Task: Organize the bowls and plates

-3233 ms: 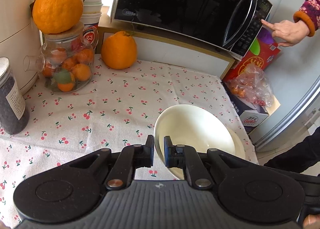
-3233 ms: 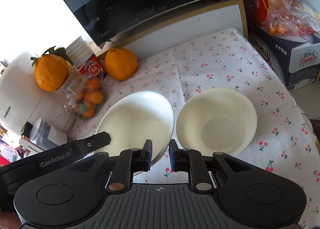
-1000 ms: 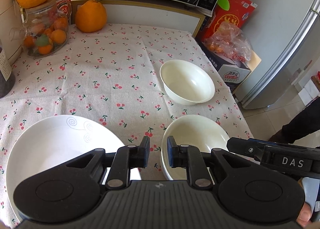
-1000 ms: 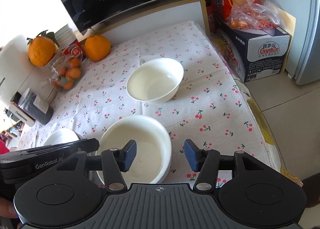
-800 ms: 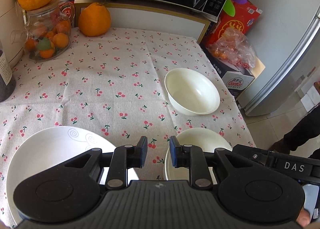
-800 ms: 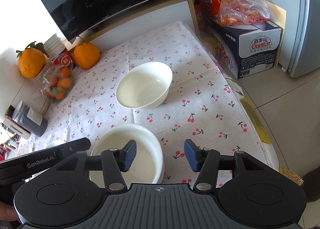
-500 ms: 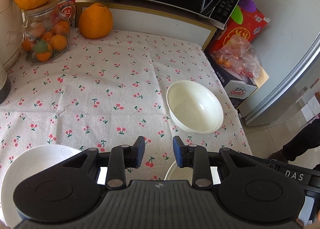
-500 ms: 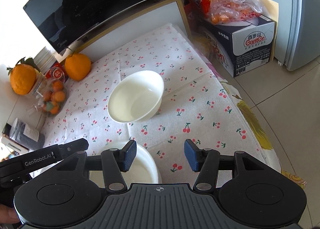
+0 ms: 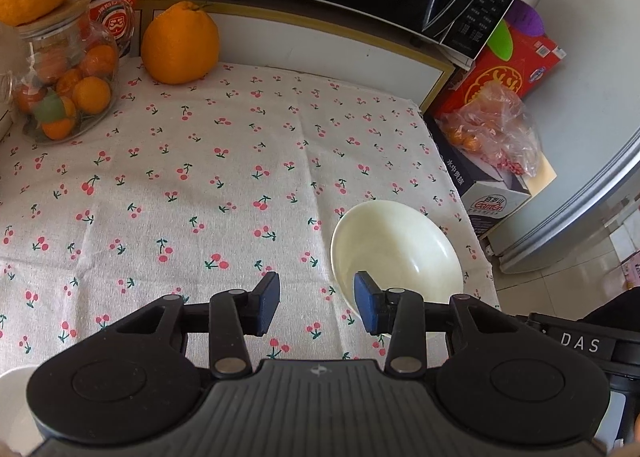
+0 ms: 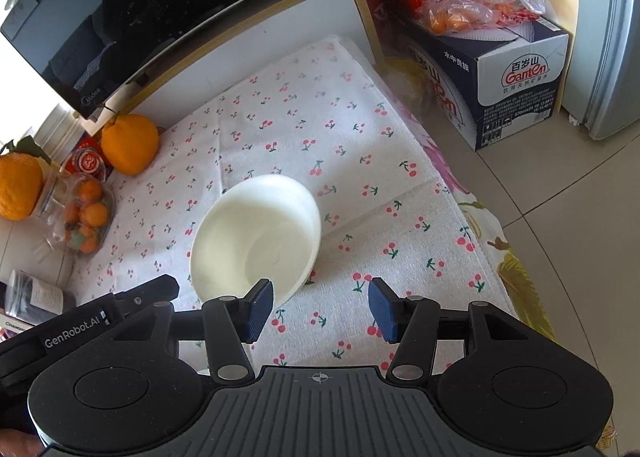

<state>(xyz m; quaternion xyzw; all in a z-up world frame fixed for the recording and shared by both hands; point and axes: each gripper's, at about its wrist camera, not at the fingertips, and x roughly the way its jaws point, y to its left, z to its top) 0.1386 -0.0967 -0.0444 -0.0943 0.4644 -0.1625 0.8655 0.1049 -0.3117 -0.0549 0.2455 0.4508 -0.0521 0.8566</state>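
One white bowl (image 9: pixel 396 253) at 2 o'clock of left gripper (image 9: pixel 316 307); right gripper (image 10: pixel 320 311); both grippers' fingers apart, empty.

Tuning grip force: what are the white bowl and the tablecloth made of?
White bowl: probably glazed ceramic, though melamine is possible; smooth, glossy, soft highlights.
Tablecloth: woven fabric, likely cotton; matte, with visible weave, creases and a printed cherry pattern.

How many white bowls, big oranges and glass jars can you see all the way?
White bowl: 1
Big oranges: 2 (the other one sits on top of the jar)
Glass jar: 1
Total: 4
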